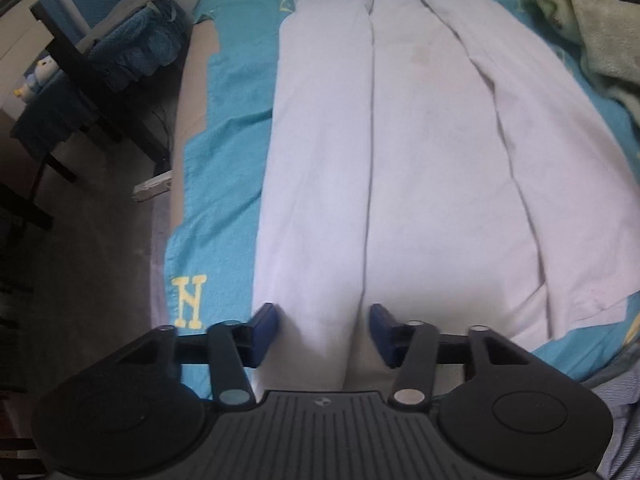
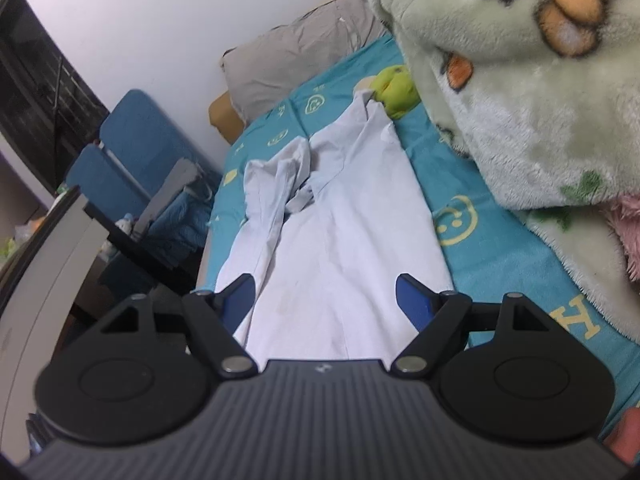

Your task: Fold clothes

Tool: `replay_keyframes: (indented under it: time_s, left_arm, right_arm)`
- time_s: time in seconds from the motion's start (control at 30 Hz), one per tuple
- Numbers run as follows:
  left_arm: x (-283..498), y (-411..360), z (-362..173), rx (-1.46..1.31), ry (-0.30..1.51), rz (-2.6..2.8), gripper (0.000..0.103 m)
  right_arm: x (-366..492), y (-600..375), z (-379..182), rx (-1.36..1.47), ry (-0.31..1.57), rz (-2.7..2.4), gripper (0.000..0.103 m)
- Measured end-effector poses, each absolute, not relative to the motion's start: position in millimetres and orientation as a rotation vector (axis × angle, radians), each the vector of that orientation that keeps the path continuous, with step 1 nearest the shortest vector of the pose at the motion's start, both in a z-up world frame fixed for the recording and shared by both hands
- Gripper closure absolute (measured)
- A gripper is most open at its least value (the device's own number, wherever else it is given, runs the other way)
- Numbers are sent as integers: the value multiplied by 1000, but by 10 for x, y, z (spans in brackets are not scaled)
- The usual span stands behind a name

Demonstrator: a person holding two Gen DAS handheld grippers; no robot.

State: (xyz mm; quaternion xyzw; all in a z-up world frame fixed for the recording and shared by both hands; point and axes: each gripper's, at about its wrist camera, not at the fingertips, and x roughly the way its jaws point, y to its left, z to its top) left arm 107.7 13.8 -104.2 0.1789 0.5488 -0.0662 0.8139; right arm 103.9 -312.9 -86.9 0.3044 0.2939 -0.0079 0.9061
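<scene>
A pale lilac shirt (image 1: 420,140) lies lengthwise on the teal bed sheet (image 1: 232,120), both sides folded inward in long creases. My left gripper (image 1: 324,332) points steeply down at the shirt's near end. Its blue pads stand apart with the cloth between them, and I see no pinch. In the right wrist view the same shirt (image 2: 340,220) runs away from me, with a sleeve bunched near the collar. My right gripper (image 2: 326,300) hovers over the shirt's near part, open wide and holding nothing.
A green fleece blanket (image 2: 540,100) is heaped along the bed's right side. A grey pillow (image 2: 296,60) and a green plush toy (image 2: 394,88) lie at the head. A blue chair (image 2: 132,140) with draped cloth stands left of the bed, beside dark floor (image 1: 80,260).
</scene>
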Motion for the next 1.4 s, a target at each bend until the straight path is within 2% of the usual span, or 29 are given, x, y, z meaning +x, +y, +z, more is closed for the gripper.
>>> replay_keyframes:
  time_s: [0.07,0.13,0.47,0.63,0.7,0.83,0.93,0.97,1.0,1.03,1.1,1.23,1.4]
  left_arm:
    - [1075,167,-1026,368,1166,-139,95]
    - [1036,167,-936,355,1129,-146,101]
    - [361,-249,-113,298,855,-416,102]
    - [181,-377,-200,327,824,-460,102]
    - [173,-319,-294,309,838,-465,102]
    - [156,-151,-415,261,853,-474,102]
    - [147,-80,-393,207,857,-477,102]
    - [153,-76,-391,190,862,-481,102]
    - [160,-80,-392,176,867,-488,102]
    - [163,-95,-406,169,871,-493,102]
    - [187,-142,-470,157,882,-507,102]
    - [258,-289,-713,150,924,-537,102]
    - [275,-352,-946,193,958,-519,100]
  right_arm:
    - [1065,-3093,-887,612,620,-9,23]
    - [1099,-3091,-926,619,637,-4,24]
    - [1228,-3195,-1090,733,679,17,23]
    - [1527,-3089,-1270,840,756,196,23]
    - [1711,-2940,-1383,869,806,255,29]
    - [2067,-2543,-1613,869,905,350,30]
    - [2240,-2292,-1745,850,951,397,40]
    - [2274,-2229,-1779,846,959,416,56]
    - [2304,-2168,-1807,840,967,431,82]
    - [2308,-2133,-1785,808,966,424,92]
    - [2245,-2139,-1663,744,909,377,97]
    - [2125,-2243,-1427,623,835,274,97]
    - [2112,-2288,-1625,565,910,198,94]
